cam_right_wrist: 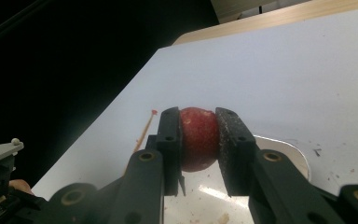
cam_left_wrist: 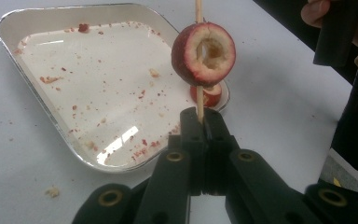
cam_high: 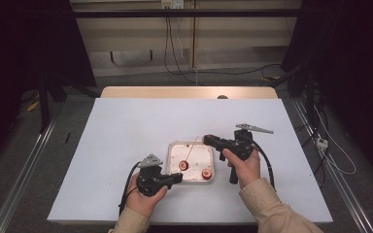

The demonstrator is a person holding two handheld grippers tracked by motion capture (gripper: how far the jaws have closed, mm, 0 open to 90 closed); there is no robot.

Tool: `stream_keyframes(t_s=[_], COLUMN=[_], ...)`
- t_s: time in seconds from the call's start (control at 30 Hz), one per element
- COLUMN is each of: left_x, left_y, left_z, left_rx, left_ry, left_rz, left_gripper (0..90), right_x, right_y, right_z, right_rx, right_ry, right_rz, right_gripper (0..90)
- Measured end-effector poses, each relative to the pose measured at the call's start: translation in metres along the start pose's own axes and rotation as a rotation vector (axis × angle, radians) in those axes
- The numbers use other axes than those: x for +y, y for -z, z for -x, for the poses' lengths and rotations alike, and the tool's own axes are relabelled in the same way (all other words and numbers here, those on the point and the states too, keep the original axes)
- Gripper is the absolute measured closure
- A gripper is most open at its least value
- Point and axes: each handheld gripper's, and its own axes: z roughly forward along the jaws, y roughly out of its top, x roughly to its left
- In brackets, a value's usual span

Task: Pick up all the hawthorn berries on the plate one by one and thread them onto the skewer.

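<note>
Two grippers, both busy w/ fruit over the tray (cam_high: 174,145), which sits mid-table on the white table (cam_high: 126,126).

Your left gripper (cam_left_wrist: 199,122) has its jaws pressed together on the thin wooden skewer (cam_left_wrist: 198,9). The stick runs up from the jaw tips and passes thru a hollowed red fruit piece (cam_left_wrist: 203,54), cored side facing the cam, held above the tray's near-right corner. In the high view the left gripper (cam_high: 178,177) sits at the tray's front-left edge, w/ the skewer (cam_high: 192,145) slanting up & back over the tray.

Your right gripper (cam_right_wrist: 199,140) is pinching a second red fruit piece (cam_right_wrist: 198,137) btwn both pads, above the tray rim (cam_right_wrist: 289,154). In the high view it's at (cam_high: 207,140), by the tray's back-right corner.

One more fruit piece (cam_high: 206,174) lies in the tray, front-right; the tray floor has red crumbs & juice specks all over.
</note>
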Motion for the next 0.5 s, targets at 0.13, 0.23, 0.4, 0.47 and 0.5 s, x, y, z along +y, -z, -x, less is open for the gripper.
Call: stream_keyframes(t_s=[0.13, 0.23, 0.4, 0.47, 0.5], left_x=[0.0006, 0.0002, -0.0003, -0.0005, -0.0005], left_y=[0.0009, 0.0007, -0.0008, -0.0017, -0.0021], left_z=[-0.0006, -0.0012, -0.0009, -0.0003, -0.0004], left_rx=[-0.001, -0.001, -0.012, -0.011, -0.012], left_ry=[-0.008, -0.007, -0.003, -0.001, -0.005], left_rz=[-0.004, -0.004, -0.013, -0.013, -0.016], left_gripper=[89.3, 89.3, 89.3, 89.3, 89.4], right_x=[0.0027, 0.0046, 0.0073, 0.0089, 0.0097], right_y=[-0.0008, -0.0003, 0.0007, 0.0013, 0.0018], right_z=[-0.0029, -0.0036, -0.0047, -0.0057, -0.0061], right_rx=[-0.014, -0.018, -0.02, -0.02, -0.021], right_ry=[0.02, 0.017, 0.014, 0.013, 0.017], right_rz=[0.002, 0.014, 0.028, 0.029, 0.031], right_gripper=[72.7, 72.7, 72.7, 72.7, 72.7])
